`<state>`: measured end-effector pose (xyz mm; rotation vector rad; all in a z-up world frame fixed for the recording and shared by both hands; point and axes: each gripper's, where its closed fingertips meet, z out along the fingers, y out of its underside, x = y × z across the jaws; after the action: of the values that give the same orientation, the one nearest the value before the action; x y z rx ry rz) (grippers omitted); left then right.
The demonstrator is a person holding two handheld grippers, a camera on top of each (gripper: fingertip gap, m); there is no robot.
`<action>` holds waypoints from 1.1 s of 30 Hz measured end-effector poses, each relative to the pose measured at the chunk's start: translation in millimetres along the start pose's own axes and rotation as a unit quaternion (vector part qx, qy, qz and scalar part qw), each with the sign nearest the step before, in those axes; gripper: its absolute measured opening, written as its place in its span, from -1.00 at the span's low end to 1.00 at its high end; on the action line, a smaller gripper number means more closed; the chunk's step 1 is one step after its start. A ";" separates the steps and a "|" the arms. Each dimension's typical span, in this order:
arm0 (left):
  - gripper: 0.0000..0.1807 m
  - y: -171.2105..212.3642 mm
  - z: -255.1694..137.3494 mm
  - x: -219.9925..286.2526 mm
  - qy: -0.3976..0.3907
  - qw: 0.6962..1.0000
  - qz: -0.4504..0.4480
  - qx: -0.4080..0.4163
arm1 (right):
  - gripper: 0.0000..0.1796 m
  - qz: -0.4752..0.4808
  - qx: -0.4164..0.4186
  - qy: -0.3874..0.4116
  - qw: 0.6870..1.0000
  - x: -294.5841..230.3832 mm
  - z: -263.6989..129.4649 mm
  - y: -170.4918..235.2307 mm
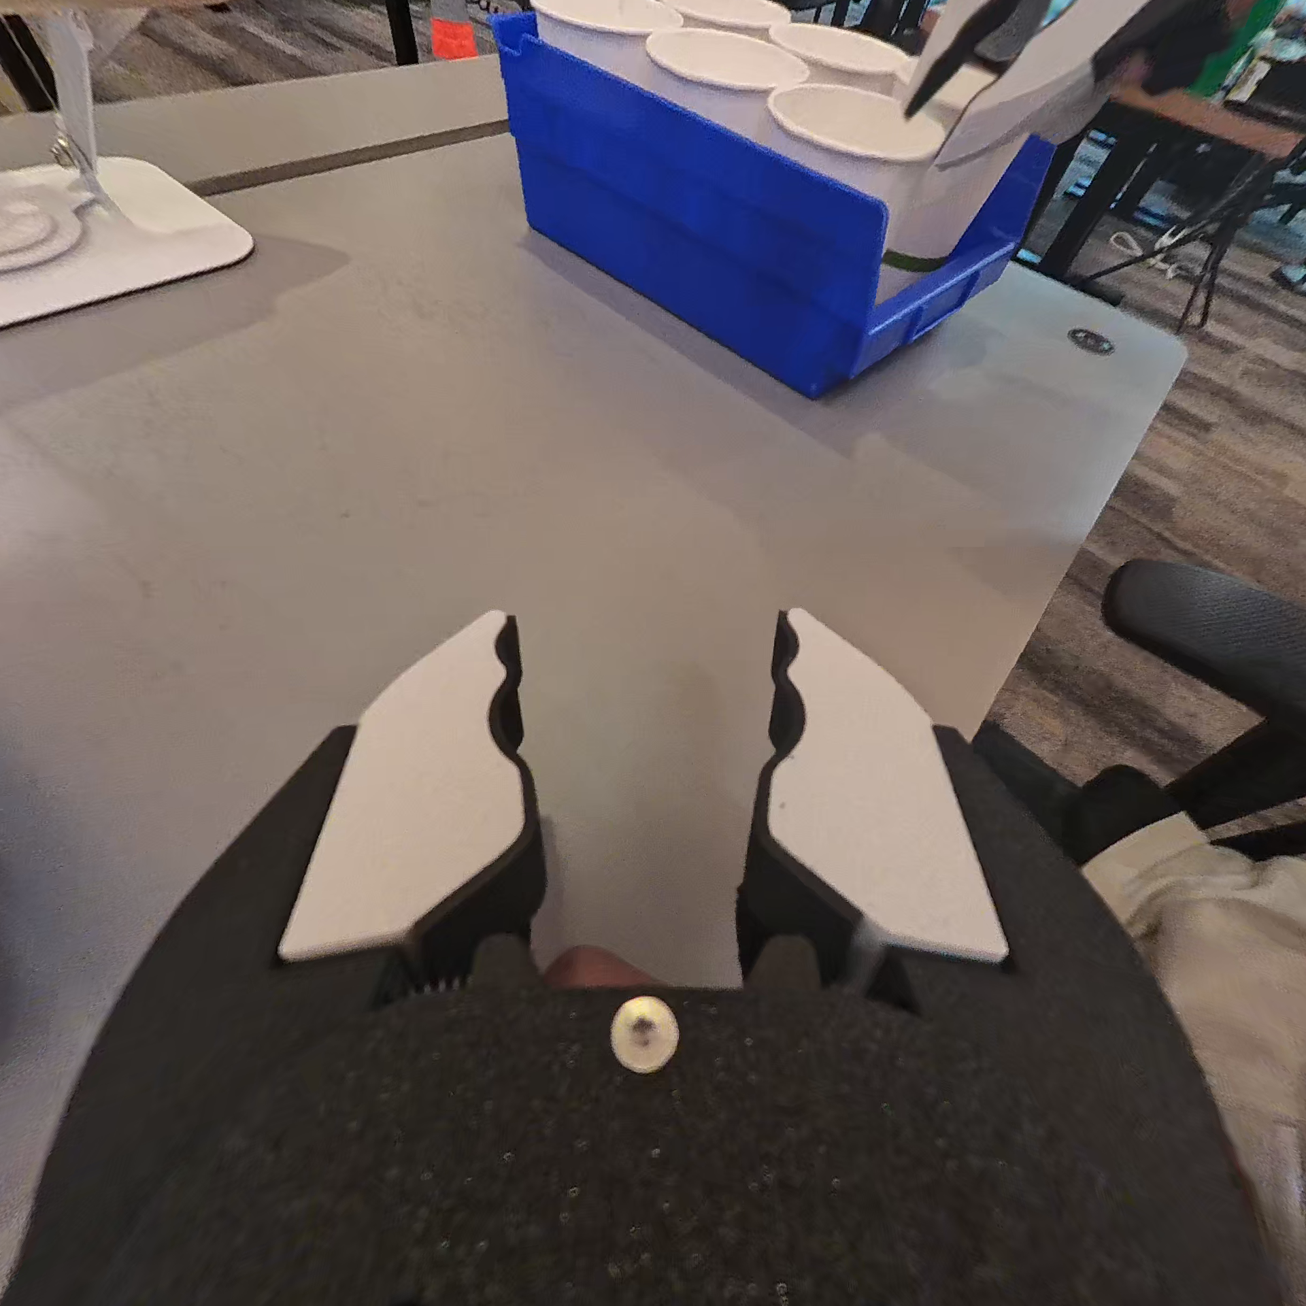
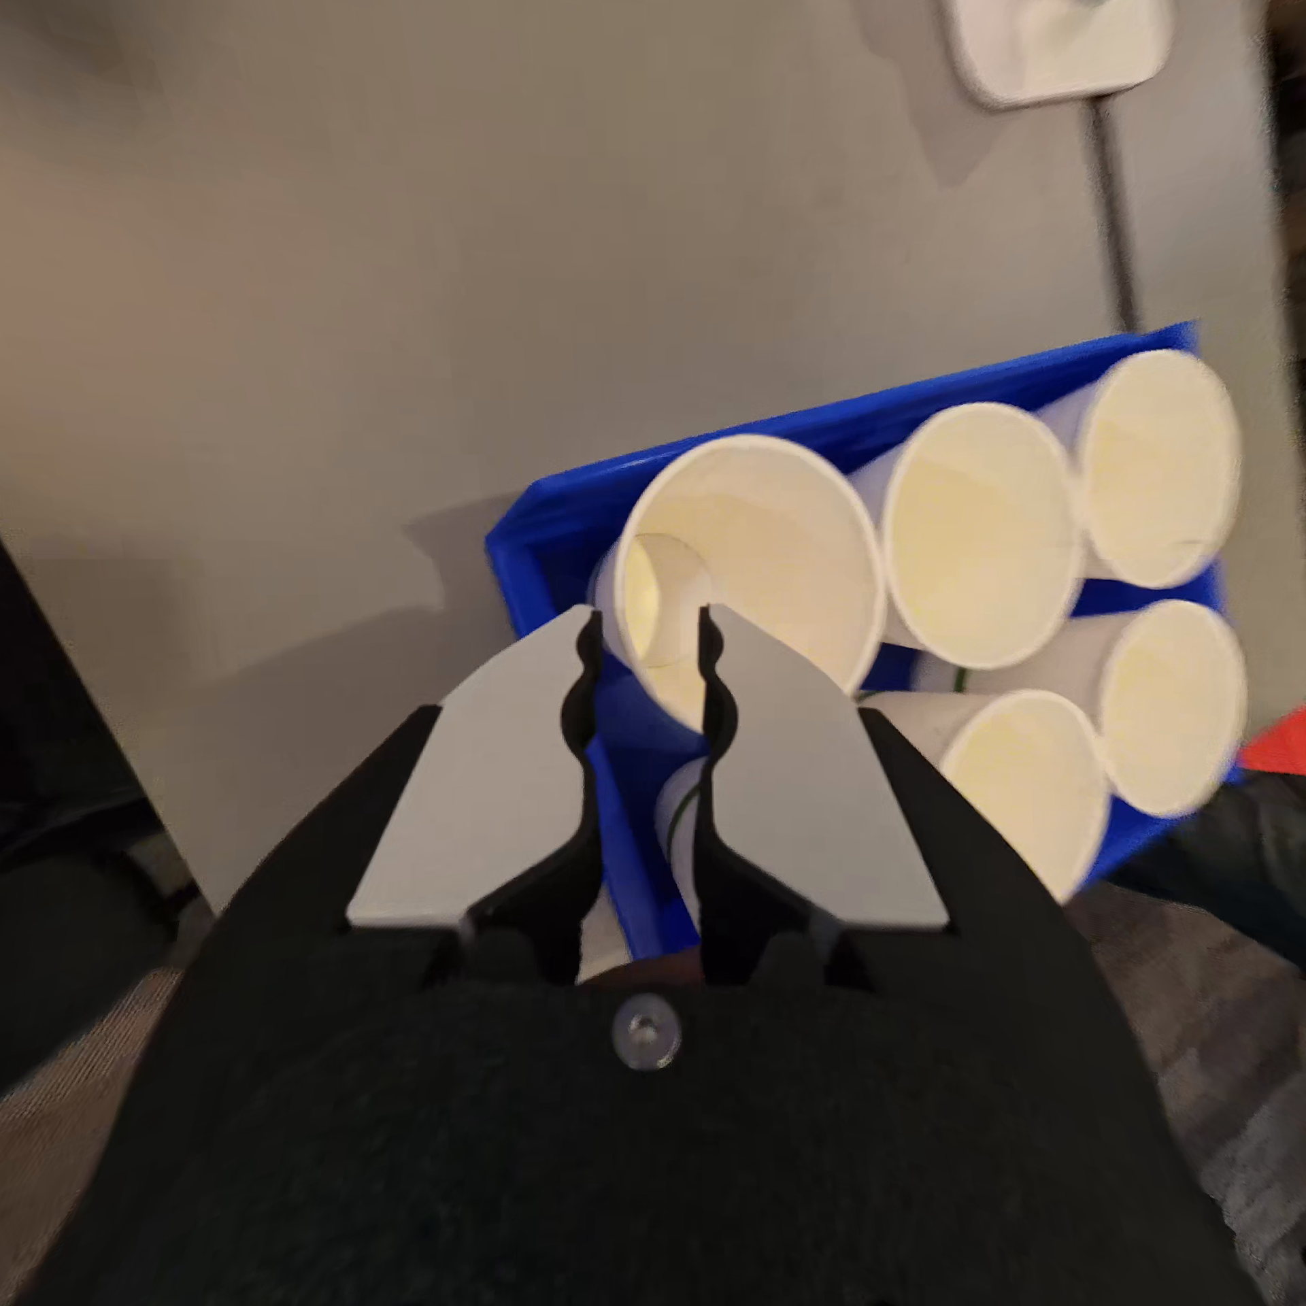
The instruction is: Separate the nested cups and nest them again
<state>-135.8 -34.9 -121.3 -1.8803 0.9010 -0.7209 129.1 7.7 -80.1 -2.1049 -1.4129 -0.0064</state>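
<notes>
No writing can be read on the cups or the blue bin.

The cups look like matt white paper. The bin is smooth, slightly glossy blue plastic. The desk is smooth matt grey. The floor is rough carpet.
</notes>
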 end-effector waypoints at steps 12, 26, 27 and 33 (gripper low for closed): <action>-0.28 -68.1 131.2 69.3 -0.076 0.997 0.022 0.019 | -0.53 0.414 0.170 0.351 0.822 35.3 -59.1 141.4; -0.87 -76.4 224.9 80.3 -0.213 0.976 -0.049 0.022 | -0.96 0.513 0.208 0.335 0.763 52.7 -9.6 163.2; -0.90 -77.1 224.9 75.5 -0.231 0.972 -0.039 0.019 | -0.96 0.521 0.217 0.326 0.759 51.9 -8.8 161.1; -0.97 -76.2 212.9 53.5 -0.274 0.960 -0.043 0.023 | -0.97 0.548 0.209 0.368 0.722 33.1 -7.8 143.0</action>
<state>81.1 47.1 -136.8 -1.9408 0.4459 -0.2361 266.7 -4.8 -130.3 -1.8718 0.3729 -0.0439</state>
